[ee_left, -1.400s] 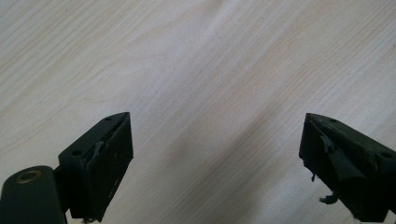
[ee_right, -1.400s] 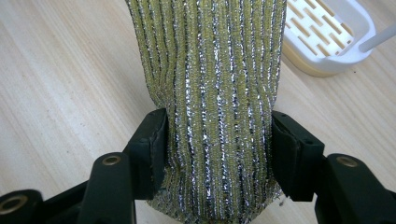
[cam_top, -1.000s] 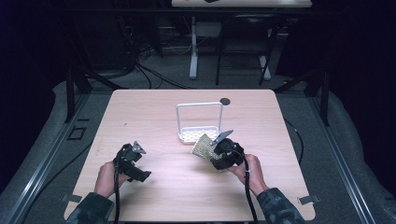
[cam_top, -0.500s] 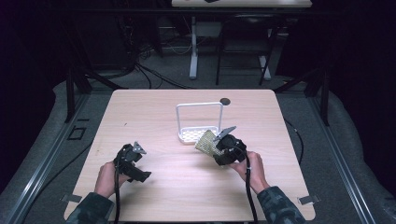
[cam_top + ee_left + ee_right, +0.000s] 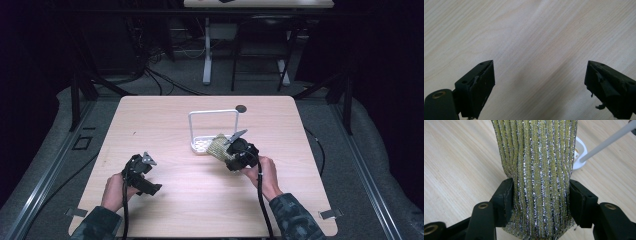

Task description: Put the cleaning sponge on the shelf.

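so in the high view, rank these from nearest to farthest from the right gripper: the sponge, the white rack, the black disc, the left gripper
1. The yellow-and-silver striped scouring sponge, held between the jaws of the right gripper.
2. The white wire-handled rack, just beyond the sponge at mid-table.
3. The small black disc, near the table's far edge.
4. The left gripper, across the table on the person's left, open.
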The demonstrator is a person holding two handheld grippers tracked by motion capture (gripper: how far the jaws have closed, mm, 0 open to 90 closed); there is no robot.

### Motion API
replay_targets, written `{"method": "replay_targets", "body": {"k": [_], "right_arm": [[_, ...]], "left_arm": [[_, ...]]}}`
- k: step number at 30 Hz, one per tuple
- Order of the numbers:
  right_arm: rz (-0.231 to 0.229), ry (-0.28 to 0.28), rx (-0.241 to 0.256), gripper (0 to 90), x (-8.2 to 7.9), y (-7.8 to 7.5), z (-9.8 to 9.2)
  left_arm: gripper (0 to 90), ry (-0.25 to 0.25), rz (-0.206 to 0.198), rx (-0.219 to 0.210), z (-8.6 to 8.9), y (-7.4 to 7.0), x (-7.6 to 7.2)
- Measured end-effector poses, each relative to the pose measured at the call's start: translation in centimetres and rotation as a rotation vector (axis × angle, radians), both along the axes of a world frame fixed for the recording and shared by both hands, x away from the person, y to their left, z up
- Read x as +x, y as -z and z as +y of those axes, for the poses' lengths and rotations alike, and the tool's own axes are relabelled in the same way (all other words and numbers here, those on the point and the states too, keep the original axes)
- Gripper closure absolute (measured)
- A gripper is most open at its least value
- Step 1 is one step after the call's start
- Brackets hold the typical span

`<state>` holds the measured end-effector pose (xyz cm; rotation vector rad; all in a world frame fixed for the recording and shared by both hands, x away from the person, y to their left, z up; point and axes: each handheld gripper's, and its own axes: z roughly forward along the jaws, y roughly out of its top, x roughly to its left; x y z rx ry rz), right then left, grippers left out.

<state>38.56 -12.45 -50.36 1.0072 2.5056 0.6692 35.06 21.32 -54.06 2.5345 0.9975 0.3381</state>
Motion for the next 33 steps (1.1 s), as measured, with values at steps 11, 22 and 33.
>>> {"method": "replay_targets", "body": {"k": [11,22,33], "right_arm": [[-0.008,0.008,-0.009,41.9,1.4,0.1,0.7],[-0.014,0.013,0.005,41.6,2.5,-0.1,1.4],[-0.036,0.03,0.007,41.6,3.3,0.0,2.3]], "left_arm": [[9.5,-0.004,0.002,-0.003,0.0,0.0,0.0],[9.5,-0.003,0.005,-0.005,0.1,0.1,0.0],[9.5,-0.006,0.007,-0.003,0.1,0.1,0.0]]}}
